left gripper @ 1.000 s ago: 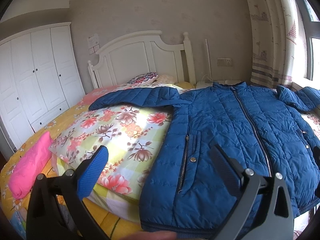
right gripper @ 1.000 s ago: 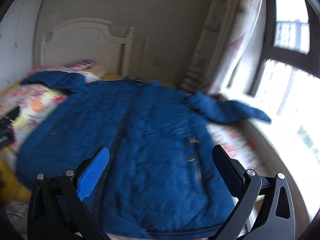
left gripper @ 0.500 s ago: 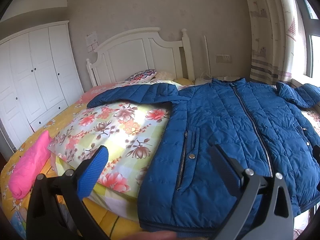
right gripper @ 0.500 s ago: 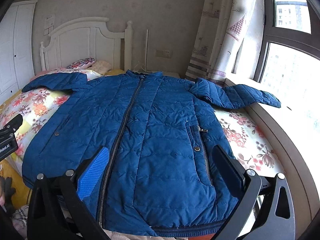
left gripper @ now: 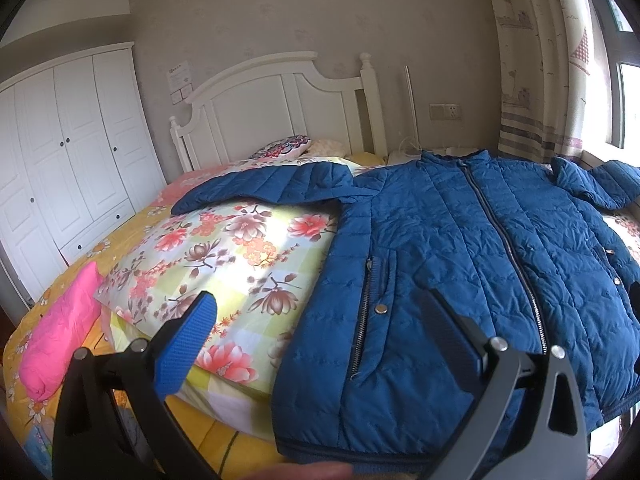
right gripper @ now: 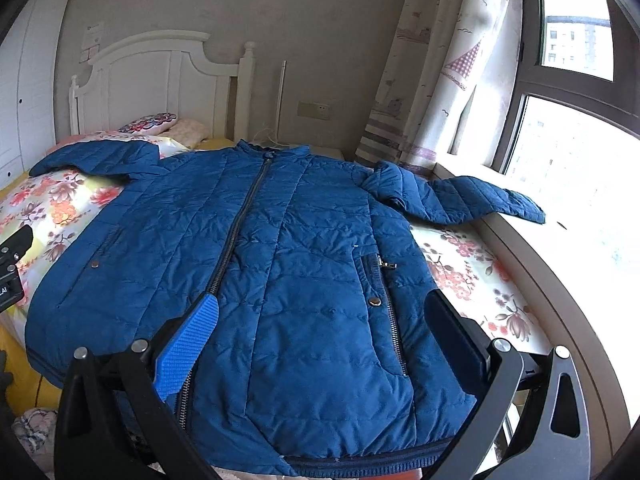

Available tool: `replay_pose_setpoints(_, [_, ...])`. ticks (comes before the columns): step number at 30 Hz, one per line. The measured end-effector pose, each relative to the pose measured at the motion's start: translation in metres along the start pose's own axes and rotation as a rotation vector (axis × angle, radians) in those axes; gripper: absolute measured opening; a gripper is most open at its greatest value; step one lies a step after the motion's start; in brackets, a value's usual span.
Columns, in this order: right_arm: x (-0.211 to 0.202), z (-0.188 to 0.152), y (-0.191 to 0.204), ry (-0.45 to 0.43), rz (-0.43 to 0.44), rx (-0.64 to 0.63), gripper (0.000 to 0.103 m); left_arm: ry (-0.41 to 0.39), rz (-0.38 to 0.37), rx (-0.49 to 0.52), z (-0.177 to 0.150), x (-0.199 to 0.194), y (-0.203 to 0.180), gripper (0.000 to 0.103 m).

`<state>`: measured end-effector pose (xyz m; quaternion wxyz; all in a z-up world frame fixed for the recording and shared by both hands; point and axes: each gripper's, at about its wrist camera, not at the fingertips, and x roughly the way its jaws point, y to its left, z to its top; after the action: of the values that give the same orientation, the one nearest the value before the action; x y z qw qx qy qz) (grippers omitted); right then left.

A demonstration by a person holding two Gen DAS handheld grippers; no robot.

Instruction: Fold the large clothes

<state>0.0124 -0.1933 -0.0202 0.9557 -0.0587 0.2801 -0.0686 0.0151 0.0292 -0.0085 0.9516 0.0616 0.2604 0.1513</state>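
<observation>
The blue quilted jacket (right gripper: 280,272) lay spread flat, front up and zipped, on the bed (left gripper: 120,240), its collar toward the white headboard (left gripper: 280,96) and its hem at the foot edge. 1 sleeve stretched out over the floral quilt (left gripper: 240,256) on the wardrobe (left gripper: 60,152) side of the jacket; the other reached onto the window sill (right gripper: 540,264). The left gripper (left gripper: 320,340) hovered above the jacket's hem corner, jaws spread wide, holding nothing. The right gripper (right gripper: 320,328) hung over the hem too, equally wide apart and empty. A pink roll (left gripper: 60,340) lay beyond the quilt, away from the jacket.
</observation>
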Motion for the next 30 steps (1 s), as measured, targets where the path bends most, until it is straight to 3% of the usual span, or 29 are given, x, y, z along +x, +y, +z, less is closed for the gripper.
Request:
replay_pose_setpoints(9, [0.008,-0.001,-0.002,0.02,-0.027,-0.001,0.099,0.016,-0.007,0.007,-0.001,0.006,-0.003,0.101])
replay_pose_setpoints(12, [0.018,-0.002,-0.01,0.056,0.013,0.026,0.099,0.072,-0.075,0.022,0.003,0.022,-0.012,0.101])
replay_pose_setpoints(15, [0.034,0.002,-0.028,0.085,0.039,0.084,0.099,0.148,-0.148,0.108,0.015,0.056,-0.038,0.101])
replay_pose_setpoints(19, [0.085,0.02,-0.079,0.148,0.123,0.201,0.099,0.256,-0.281,0.212,0.04,0.116,-0.082,0.101])
replay_pose_setpoints(23, [0.163,0.044,-0.156,0.219,0.053,0.369,0.099,0.319,-0.429,0.179,0.07,0.178,-0.119,0.101])
replay_pose_setpoints(26, [0.226,0.059,-0.211,0.28,-0.02,0.5,0.099,0.348,-0.422,0.145,0.086,0.218,-0.144,0.101])
replay_pose_setpoints(30, [0.295,0.08,-0.259,0.313,-0.094,0.569,0.099,0.428,-0.463,0.106,0.092,0.262,-0.168,0.101])
